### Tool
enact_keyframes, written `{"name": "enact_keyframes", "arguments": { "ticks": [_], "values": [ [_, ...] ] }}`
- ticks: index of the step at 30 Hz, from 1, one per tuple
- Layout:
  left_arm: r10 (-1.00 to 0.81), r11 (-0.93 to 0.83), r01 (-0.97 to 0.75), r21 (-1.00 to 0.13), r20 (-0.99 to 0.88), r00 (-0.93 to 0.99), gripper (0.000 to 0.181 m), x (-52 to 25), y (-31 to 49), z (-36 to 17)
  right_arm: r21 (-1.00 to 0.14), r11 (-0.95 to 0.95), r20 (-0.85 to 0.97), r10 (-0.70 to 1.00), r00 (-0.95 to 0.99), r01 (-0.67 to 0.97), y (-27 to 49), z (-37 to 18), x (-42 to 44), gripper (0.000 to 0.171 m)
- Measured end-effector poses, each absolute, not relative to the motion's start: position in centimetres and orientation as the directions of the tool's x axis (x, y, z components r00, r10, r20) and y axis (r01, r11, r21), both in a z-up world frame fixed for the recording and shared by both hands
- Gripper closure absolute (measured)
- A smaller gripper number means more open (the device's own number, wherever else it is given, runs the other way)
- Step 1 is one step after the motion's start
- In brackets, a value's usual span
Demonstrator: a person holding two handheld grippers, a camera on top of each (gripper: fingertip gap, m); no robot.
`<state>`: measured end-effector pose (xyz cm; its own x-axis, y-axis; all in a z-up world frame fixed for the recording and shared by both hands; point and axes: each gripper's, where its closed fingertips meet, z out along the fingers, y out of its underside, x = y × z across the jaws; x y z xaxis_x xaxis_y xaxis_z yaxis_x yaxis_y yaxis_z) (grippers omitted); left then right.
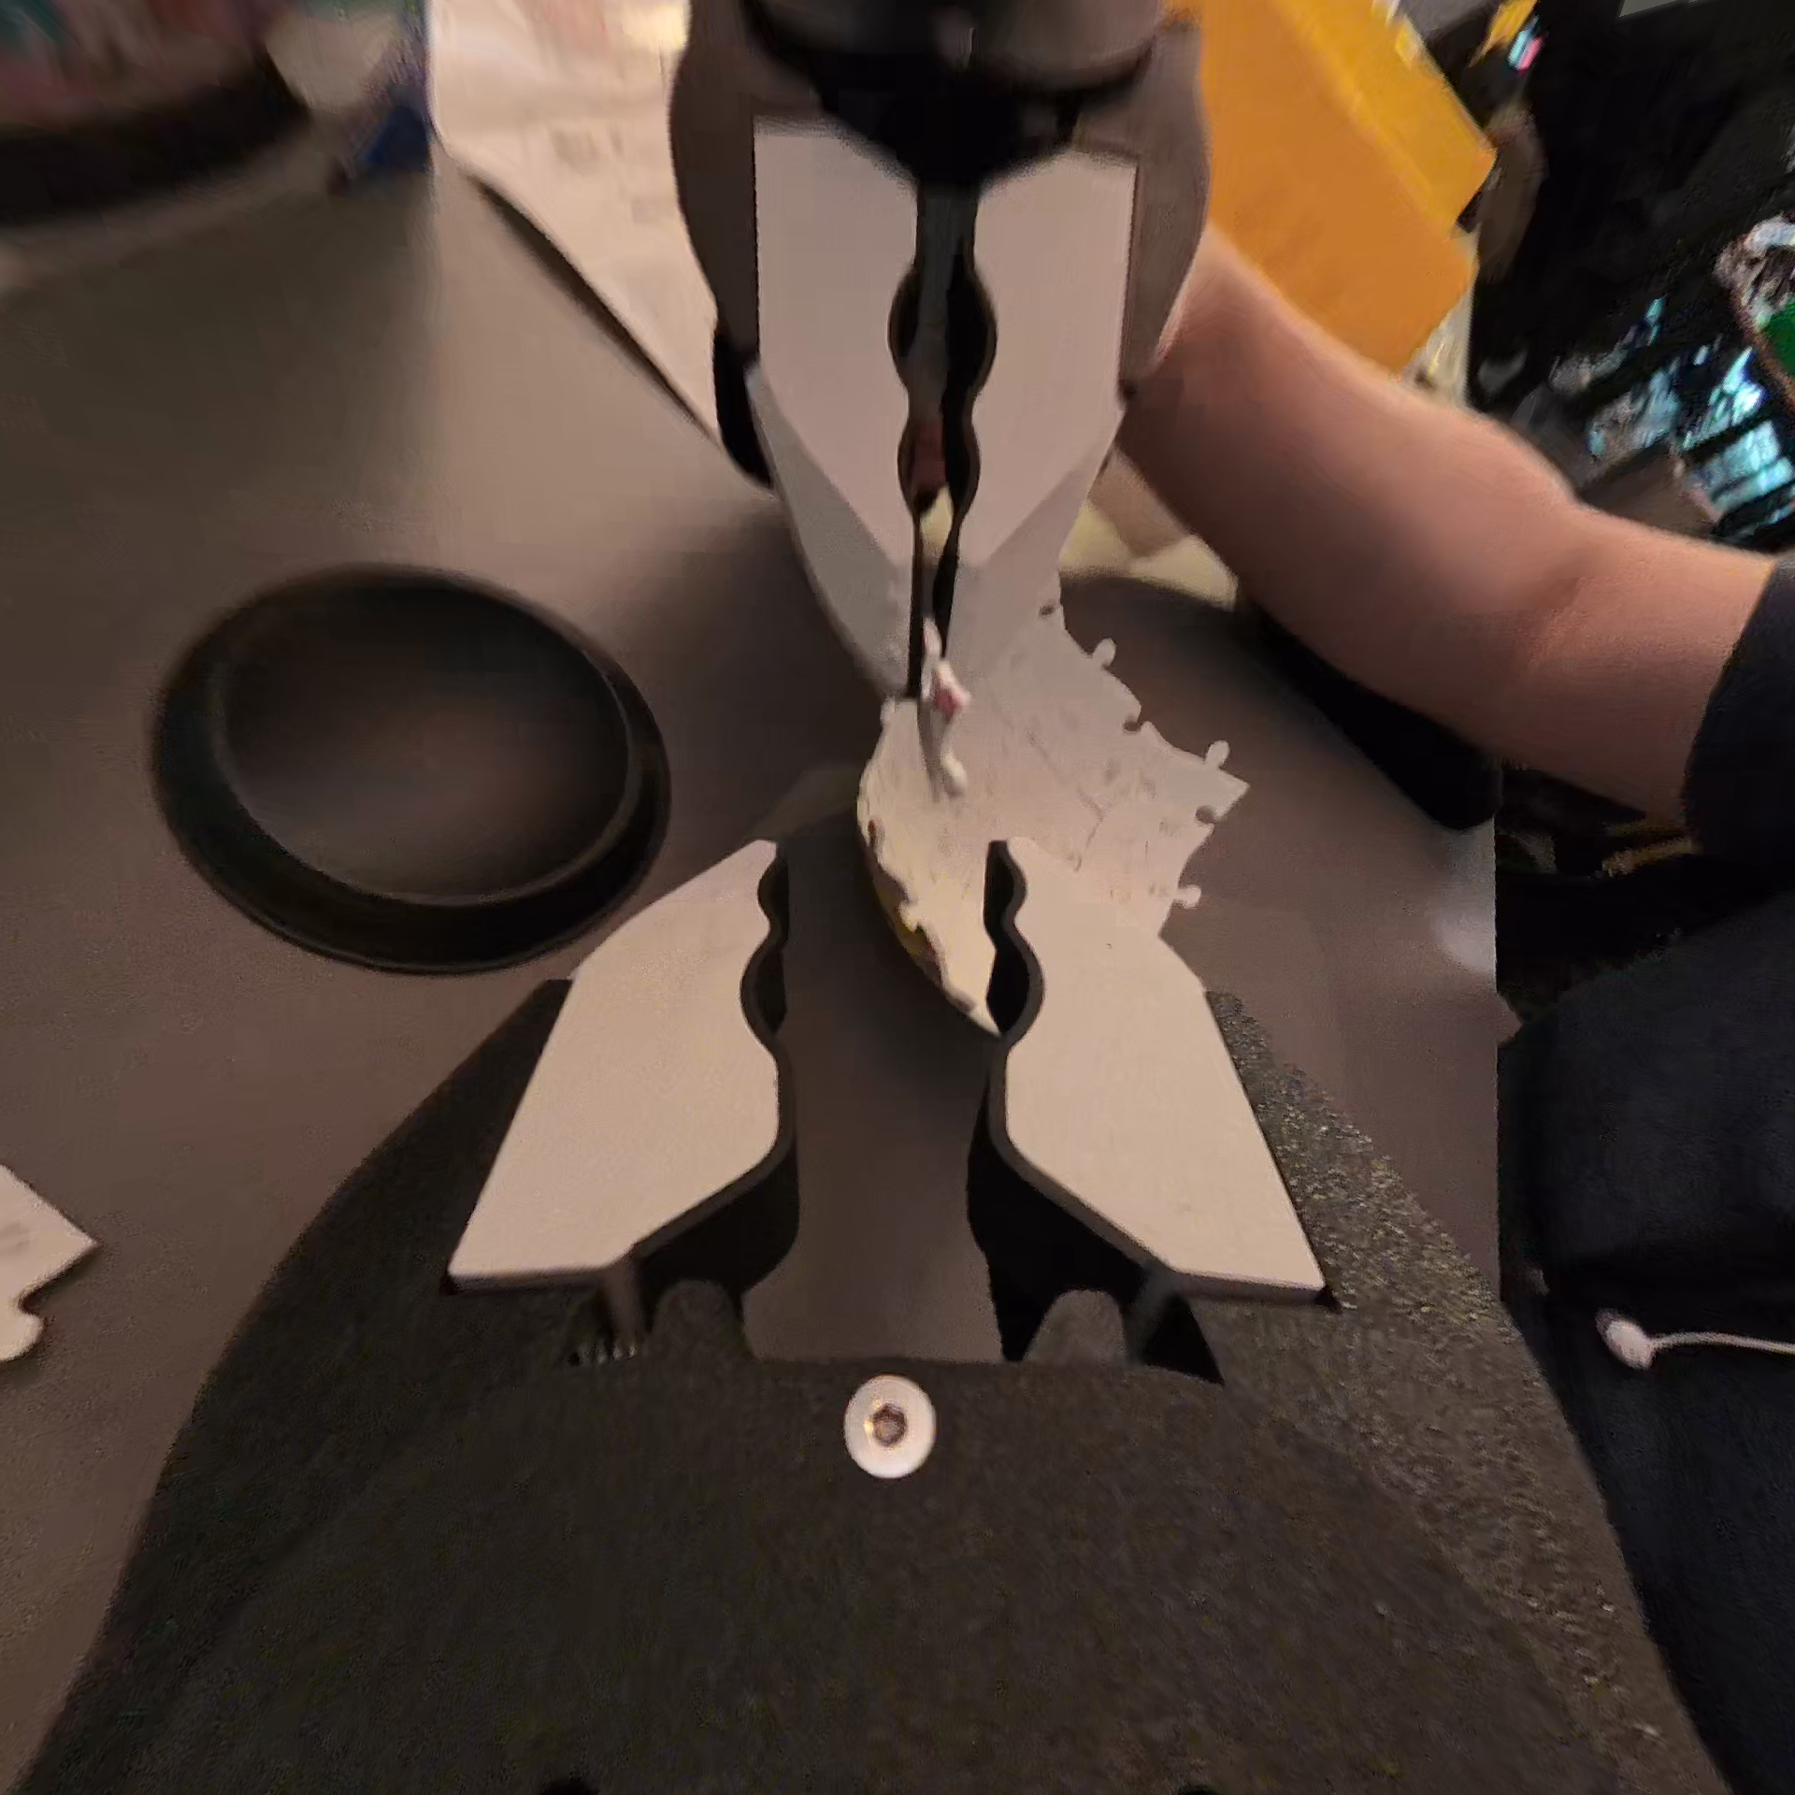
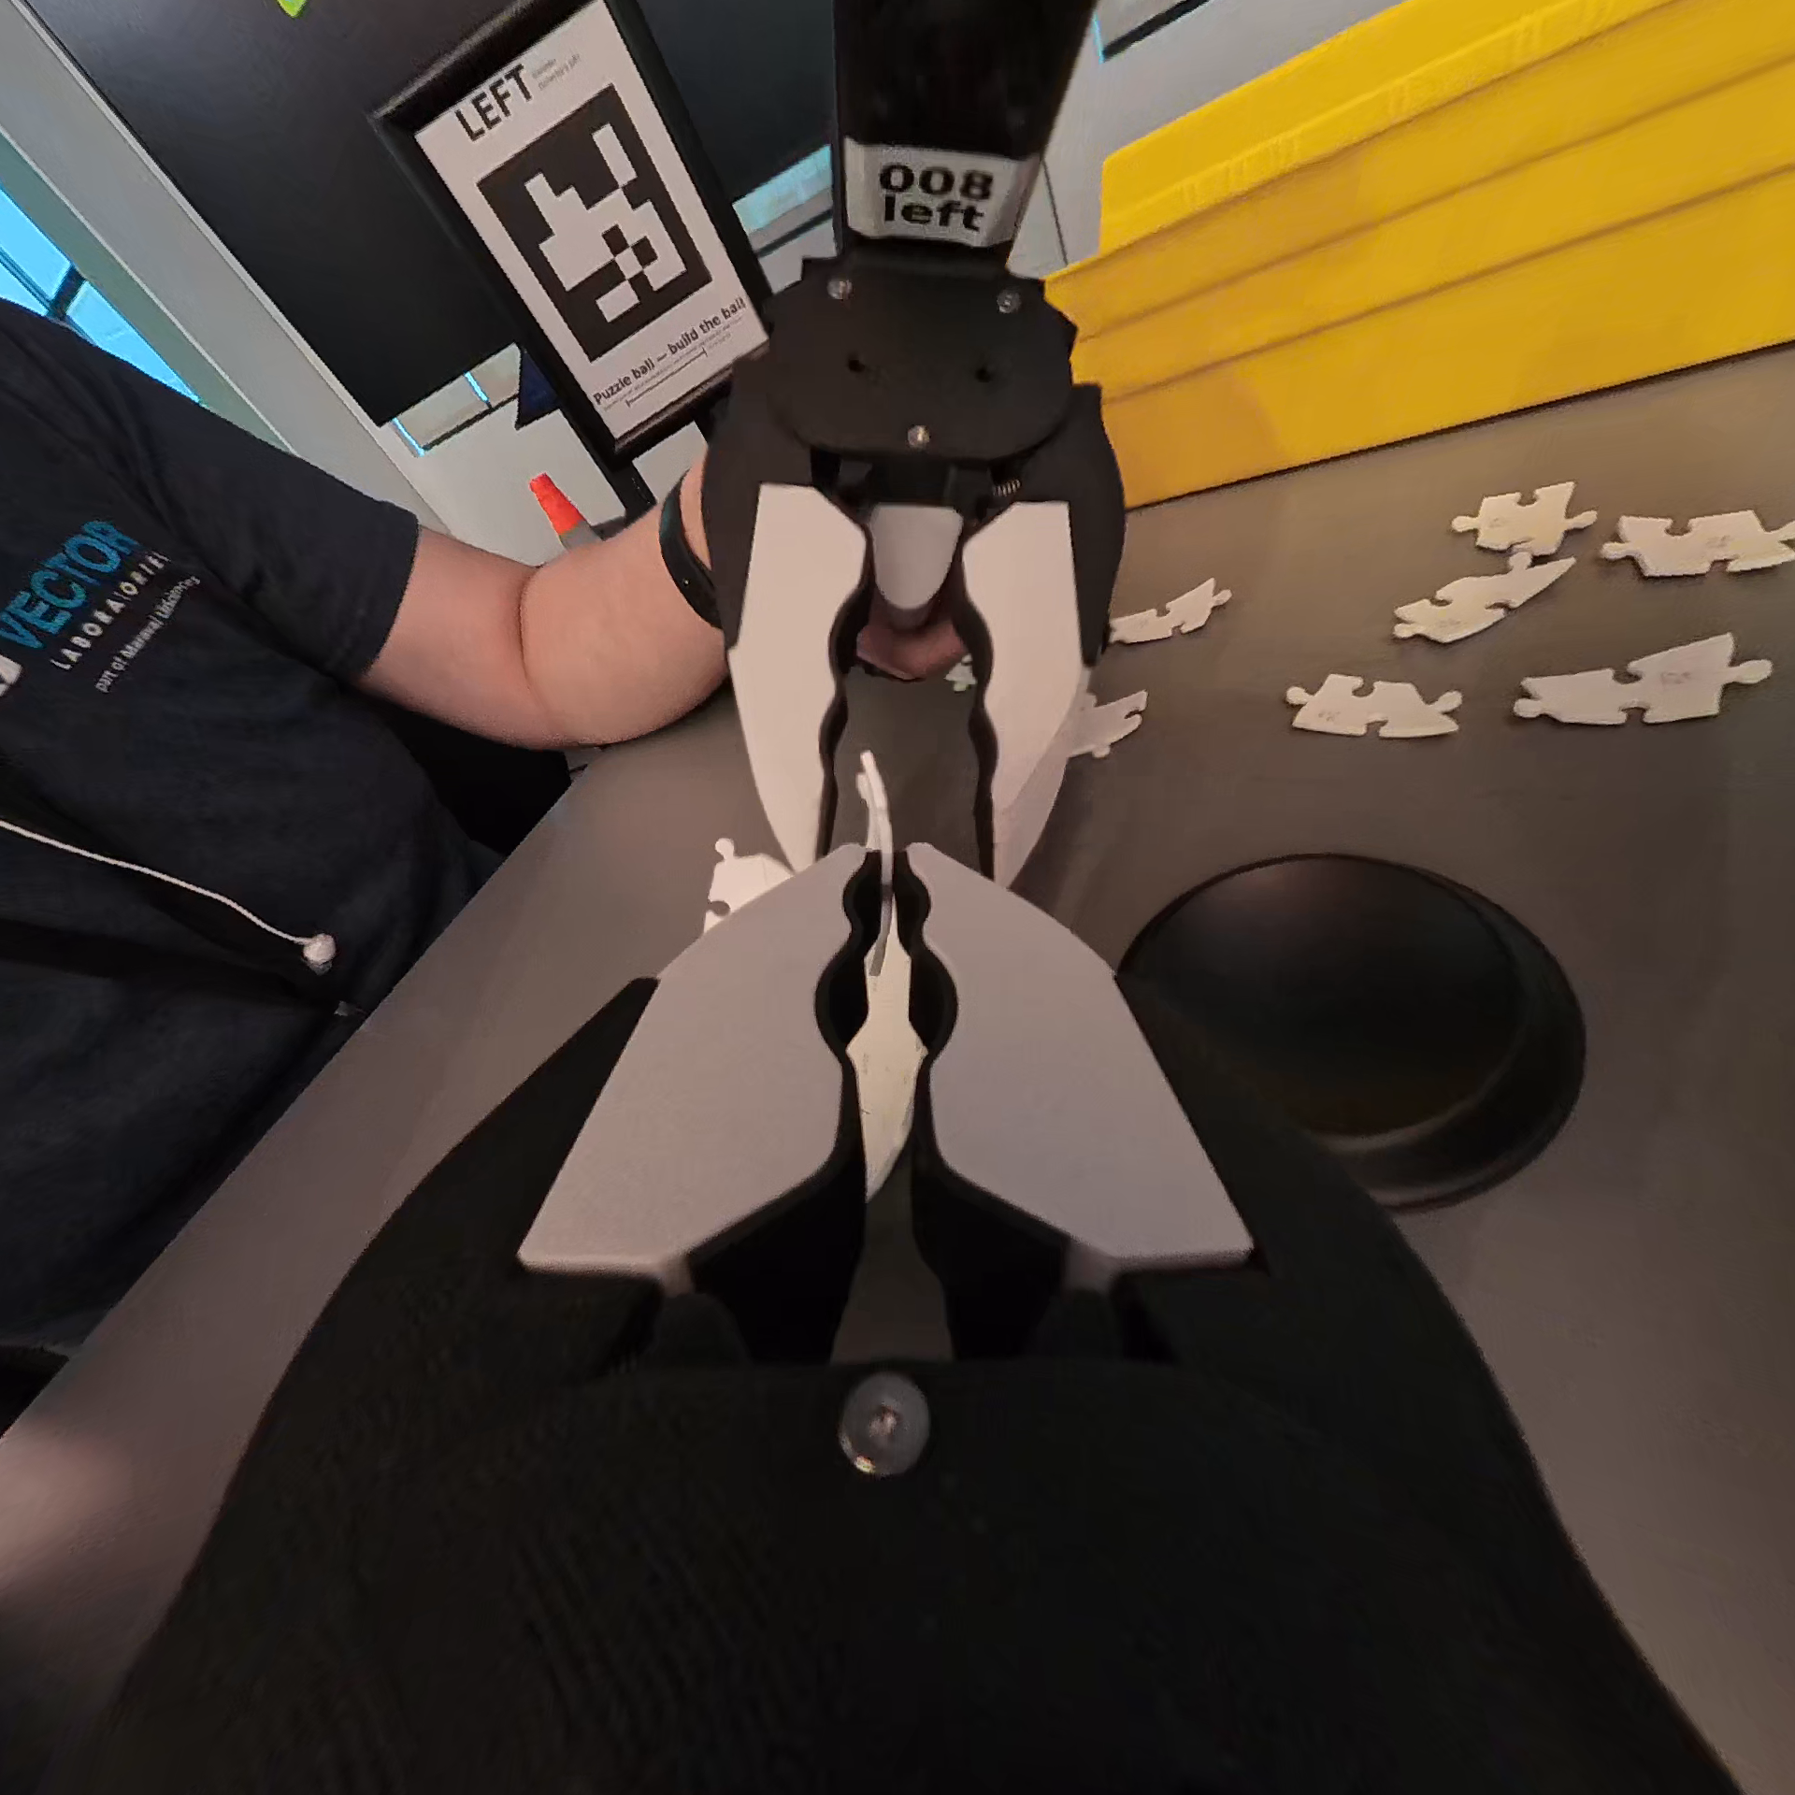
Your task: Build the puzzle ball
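Note:
A partly built white puzzle shell [image 1: 1059,796], curved with tabbed edges, sits low over the grey table [image 1: 291,437]. My right gripper [image 1: 934,685] comes in from the top of the left wrist view, shut on a thin white puzzle piece [image 1: 940,719] held against the shell's upper edge. In the right wrist view my right gripper [image 2: 886,855] pinches that piece [image 2: 874,806] edge-on, and part of the shell [image 2: 738,879] shows left of it. My left gripper [image 1: 884,860] is open; its right finger covers the shell's near edge. Its fingers [image 2: 787,680] straddle the piece in the right wrist view.
A black round dish [image 1: 408,932] sits on the table left of the shell, also seen in the right wrist view [image 2: 1360,1146]. Several loose white pieces [image 2: 1374,704] lie beyond it, one [image 1: 29,1253] near my left gripper. Yellow bins [image 2: 1408,272] stand behind. A person's arm [image 1: 1408,544] rests alongside. My two grippers' fingertips are within a few centimetres of each other.

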<state>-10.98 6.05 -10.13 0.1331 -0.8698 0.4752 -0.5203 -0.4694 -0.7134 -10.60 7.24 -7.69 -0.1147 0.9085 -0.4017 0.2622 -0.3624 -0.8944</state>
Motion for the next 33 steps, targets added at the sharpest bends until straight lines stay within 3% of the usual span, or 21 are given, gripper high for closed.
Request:
{"name": "enact_keyframes", "arguments": {
  "ticks": [5, 7, 9, 14, 22, 24, 25, 30, 31, 33],
  "values": [
    [-0.917, -0.395, -0.438, -0.808, 0.376, 0.134, 0.156, -10.5, 6.8, -7.7, -0.917, -0.313, -0.343, 0.935, -0.09, 0.249, 7.3, -6.3, -10.7, 0.168],
    [-0.917, -0.39, -0.421, -0.819, 0.385, 0.1, 0.174, -10.1, 6.2, -7.2, -0.922, -0.296, -0.323, 0.944, -0.072, 0.251, 7.3, -6.0, -10.8, 0.168],
    [-0.916, -0.395, -0.409, -0.823, 0.389, 0.1, 0.178, -10.0, 6.1, -7.2, -0.92, -0.29, -0.316, 0.947, -0.063, 0.263, 7.2, -6.0, -10.7, 0.167],
    [-0.901, -0.425, -0.44, -0.791, 0.415, 0.125, 0.179, -10.4, 5.9, -7.6, -0.86, -0.245, -0.279, 0.96, -0.01, 0.447, 7.3, -6.6, -9.6, 0.155],
    [-0.917, -0.398, -0.501, -0.768, 0.34, 0.208, 0.179, -11.2, 6.1, -8.1, -0.744, -0.206, -0.25, 0.968, 0.022, 0.636, 7.3, -6.7, -10.8, 0.152],
    [-0.921, -0.39, -0.513, -0.765, 0.324, 0.216, 0.179, -11.1, 6.1, -8.3, -0.739, -0.194, -0.252, 0.968, 0.003, 0.646, 6.8, -6.9, -11.3, 0.155],
    [-0.921, -0.39, -0.515, -0.763, 0.327, 0.212, 0.179, -11.1, 6.0, -8.4, -0.728, -0.186, -0.251, 0.968, -0.005, 0.66, 6.6, -7.2, -11.3, 0.167],
    [-0.912, -0.407, -0.532, -0.742, 0.36, 0.196, 0.179, -11.0, 5.3, -8.7, -0.701, -0.189, -0.26, 0.966, 0.0, 0.688, 6.2, -7.9, -11.1, 0.168],
    [-0.906, -0.421, -0.535, -0.733, 0.371, 0.205, 0.178, -11.1, 5.3, -8.7, -0.693, -0.207, -0.281, 0.96, 0.006, 0.691, 6.1, -8.0, -11.0, 0.168],
    [-0.894, -0.447, -0.524, -0.725, 0.36, 0.266, 0.154, -11.9, 5.9, -8.8, -0.665, -0.24, -0.325, 0.946, 0.015, 0.707, 6.0, -8.5, -10.5, 0.168]
  ]
}}
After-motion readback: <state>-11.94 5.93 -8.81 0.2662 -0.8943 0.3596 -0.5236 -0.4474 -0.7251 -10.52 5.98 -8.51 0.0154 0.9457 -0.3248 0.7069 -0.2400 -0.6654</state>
